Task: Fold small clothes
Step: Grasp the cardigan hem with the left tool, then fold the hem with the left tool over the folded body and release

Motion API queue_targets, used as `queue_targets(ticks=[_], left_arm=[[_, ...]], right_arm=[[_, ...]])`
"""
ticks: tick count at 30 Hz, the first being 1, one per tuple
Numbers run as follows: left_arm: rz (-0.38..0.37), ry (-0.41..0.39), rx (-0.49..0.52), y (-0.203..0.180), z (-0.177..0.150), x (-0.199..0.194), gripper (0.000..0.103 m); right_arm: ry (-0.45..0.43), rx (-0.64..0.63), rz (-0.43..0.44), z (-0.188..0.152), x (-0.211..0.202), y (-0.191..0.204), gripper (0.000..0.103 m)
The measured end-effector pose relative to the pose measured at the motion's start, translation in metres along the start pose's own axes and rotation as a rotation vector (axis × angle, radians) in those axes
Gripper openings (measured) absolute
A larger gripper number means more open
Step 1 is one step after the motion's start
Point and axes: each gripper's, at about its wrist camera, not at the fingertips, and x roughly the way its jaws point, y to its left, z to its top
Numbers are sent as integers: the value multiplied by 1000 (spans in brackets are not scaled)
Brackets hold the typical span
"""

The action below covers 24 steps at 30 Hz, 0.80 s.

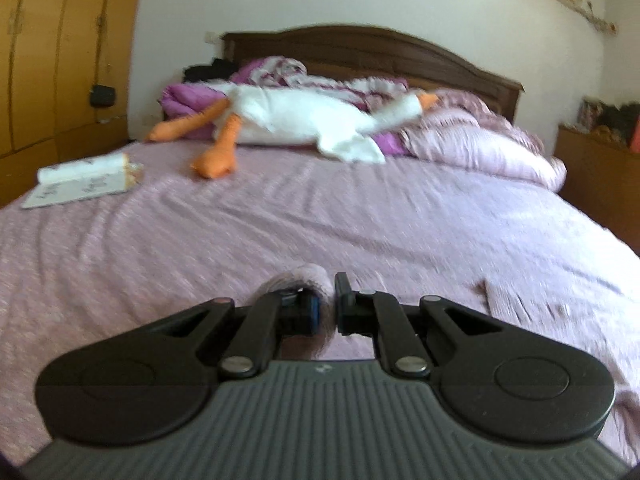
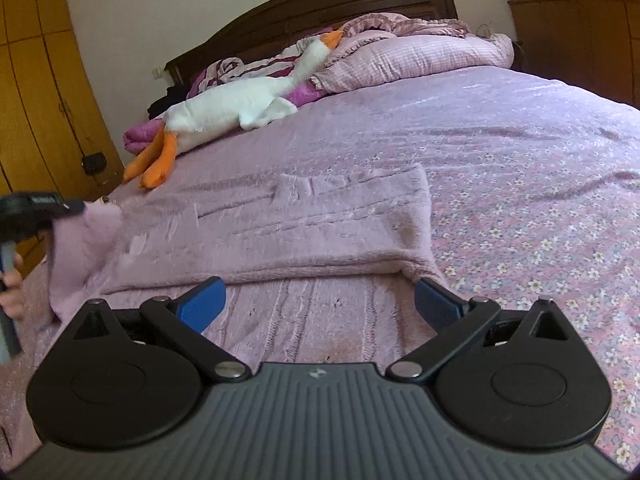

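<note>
Sweater (image 2: 280,224), pale pink and fuzzy, lies spread on the bed (image 2: 520,184), partly folded, with a doubled edge running across just ahead of the right claw (image 2: 320,300). That claw stands wide, its blue pads apart and nothing between them; the right pad sits at the folded corner of the sweater, though whether it touches cannot be told.

At the left edge of the right wrist view, the left claw (image 2: 72,206) pinches one end of the sweater and holds it lifted off the bed, the cloth hanging in a fold below it. A hand (image 2: 12,288) grips that claw's handle. In the left wrist view, the left claw (image 1: 330,304) is nearly closed on a tuft of the pink cloth that bulges up between its fingers.

Farther up the bed lies a white plush goose (image 2: 236,108) with orange feet, stretched along rumpled purple bedding and a pillow (image 2: 420,56) by the dark headboard (image 2: 320,4). A folded white garment (image 1: 84,184) rests near the bed's left edge, beside the wooden wardrobe (image 1: 60,52).
</note>
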Motion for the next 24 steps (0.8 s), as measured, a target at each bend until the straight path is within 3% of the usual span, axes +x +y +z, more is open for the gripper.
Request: queue_targets(ticks=[13,15,17,19,21,24], left_arm=[[-61,186,39,-23,-48,38,13],[-80,202,32,-23,-50,37,23],[-112,222,30,-24,-50,38,48],[-140,236,42,-29,-50,35,62],[-141,240,69,-36,-50,32,68],[-132,249,92,-42,-52,28,69]], right_arm=[[11,47,-10,-13,-7,-13,103],[18,58,-9,-15,-5,-14,103],[24,65,-13,-17,-4,-14,103],[29,70,-18,-18,-2,-14,103],[32,71,-16,-19,-1,-14,103],[33,71,-15,-19,-1,-12,103]])
